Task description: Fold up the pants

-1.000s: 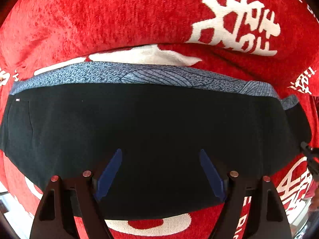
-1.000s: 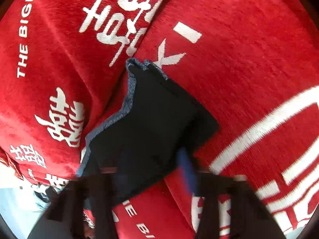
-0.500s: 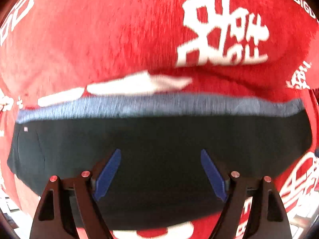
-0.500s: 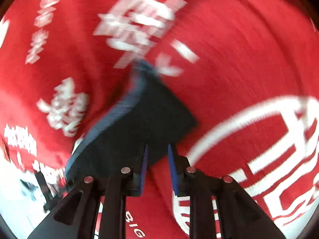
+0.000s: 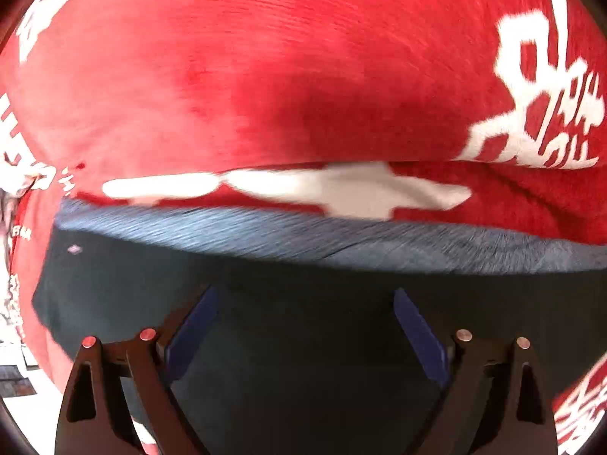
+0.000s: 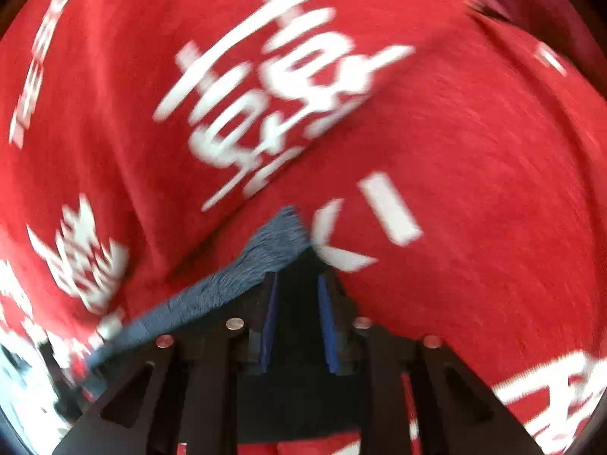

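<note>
Black pants [image 5: 303, 303] with a blue-grey waistband [image 5: 303, 235] lie folded on a red blanket [image 5: 303, 76]. My left gripper [image 5: 305, 295] is open, its blue pads spread wide above the black cloth, holding nothing. In the right wrist view the pants [image 6: 246, 280] show as a narrow folded stack. My right gripper [image 6: 296, 284] has its pads close together over the stack's corner, with black cloth showing between them. The view is blurred, so whether it grips the cloth is unclear.
The red blanket [image 6: 474, 151] with white lettering covers the whole surface. A ridge in the blanket runs just beyond the waistband. A pale floor [image 5: 22, 375] shows at the lower left edge of the left wrist view.
My right gripper narrowed from open and moved forward onto the pants' corner. My left gripper shifted left and back over the pants, staying open.
</note>
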A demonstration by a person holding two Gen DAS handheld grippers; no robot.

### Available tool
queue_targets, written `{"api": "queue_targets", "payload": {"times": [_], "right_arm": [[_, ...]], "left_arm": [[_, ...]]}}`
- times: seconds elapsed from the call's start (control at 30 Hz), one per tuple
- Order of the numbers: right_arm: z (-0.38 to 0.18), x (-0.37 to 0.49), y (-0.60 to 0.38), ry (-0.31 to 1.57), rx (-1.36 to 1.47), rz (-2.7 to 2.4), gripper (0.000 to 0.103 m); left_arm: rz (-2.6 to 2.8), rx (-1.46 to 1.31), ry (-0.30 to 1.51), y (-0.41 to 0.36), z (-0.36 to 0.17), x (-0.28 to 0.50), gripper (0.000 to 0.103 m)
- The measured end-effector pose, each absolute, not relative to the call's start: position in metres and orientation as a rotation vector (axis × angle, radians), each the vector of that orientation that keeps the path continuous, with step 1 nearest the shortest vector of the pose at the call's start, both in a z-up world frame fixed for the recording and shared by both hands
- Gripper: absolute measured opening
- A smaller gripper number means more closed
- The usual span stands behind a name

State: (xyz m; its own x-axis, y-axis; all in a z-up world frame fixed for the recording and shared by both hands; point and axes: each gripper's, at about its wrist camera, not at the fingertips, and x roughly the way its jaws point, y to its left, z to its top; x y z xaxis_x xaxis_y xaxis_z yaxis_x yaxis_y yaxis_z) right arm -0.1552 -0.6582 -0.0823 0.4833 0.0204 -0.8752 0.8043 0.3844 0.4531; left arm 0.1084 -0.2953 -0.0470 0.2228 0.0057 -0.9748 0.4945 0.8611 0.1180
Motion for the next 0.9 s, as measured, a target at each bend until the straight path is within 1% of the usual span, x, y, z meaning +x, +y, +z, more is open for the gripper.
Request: {"api": "queue_targets", "payload": {"times": [0.03,0.1,0.13,0.17,0.3,0.33,0.4,0.47,0.53,0.57,0.6,0.73,0.9], "right_arm": [[-0.078,-0.161,-0.657,0.927,1.113,-0.58,0.033],[-0.07,-0.163,-0.643,0.903,1.187,-0.454,0.048],[-0.068,-0.161,-0.63,0.906,1.208,-0.388,0.059],[-0.066,-0.155,-0.608,0.915,1.234,-0.292,0.06],[-0.08,-0.123,-0.514,0.953,1.384,0.003,0.06],[-0.085,-0.115,-0.494,0.964,1.418,0.052,0.06],[-0.104,-0.091,-0.436,0.994,1.514,0.155,0.06],[-0.119,-0.075,-0.393,1.026,1.574,0.201,0.06],[-0.13,-0.057,-0.353,1.015,1.634,0.23,0.06],[-0.135,-0.048,-0.338,0.997,1.669,0.241,0.06],[-0.137,-0.045,-0.334,0.985,1.691,0.242,0.06],[-0.146,-0.017,-0.296,1.022,1.69,0.179,0.06],[-0.135,0.003,-0.277,1.049,1.621,0.162,0.06]], "left_arm": [[-0.355,0.457,1.31,-0.284,-0.039,0.109,0.094],[-0.352,0.494,1.289,-0.26,-0.026,0.114,0.094],[-0.348,0.517,1.275,-0.249,-0.02,0.117,0.094],[-0.344,0.541,1.264,-0.238,-0.017,0.121,0.094],[-0.314,0.618,1.232,-0.193,-0.017,0.144,0.094],[-0.302,0.637,1.222,-0.18,-0.018,0.133,0.094],[-0.278,0.654,1.212,-0.147,-0.022,0.155,0.094],[-0.25,0.648,1.221,-0.106,-0.033,0.171,0.094],[-0.23,0.639,1.256,-0.082,-0.052,0.185,0.095],[-0.246,0.605,1.288,-0.066,-0.061,0.19,0.101],[-0.27,0.556,1.288,-0.055,-0.062,0.193,0.103],[-0.36,0.423,1.351,-0.034,-0.069,0.205,0.103],[-0.429,0.431,1.3,-0.021,-0.078,0.21,0.103]]}}
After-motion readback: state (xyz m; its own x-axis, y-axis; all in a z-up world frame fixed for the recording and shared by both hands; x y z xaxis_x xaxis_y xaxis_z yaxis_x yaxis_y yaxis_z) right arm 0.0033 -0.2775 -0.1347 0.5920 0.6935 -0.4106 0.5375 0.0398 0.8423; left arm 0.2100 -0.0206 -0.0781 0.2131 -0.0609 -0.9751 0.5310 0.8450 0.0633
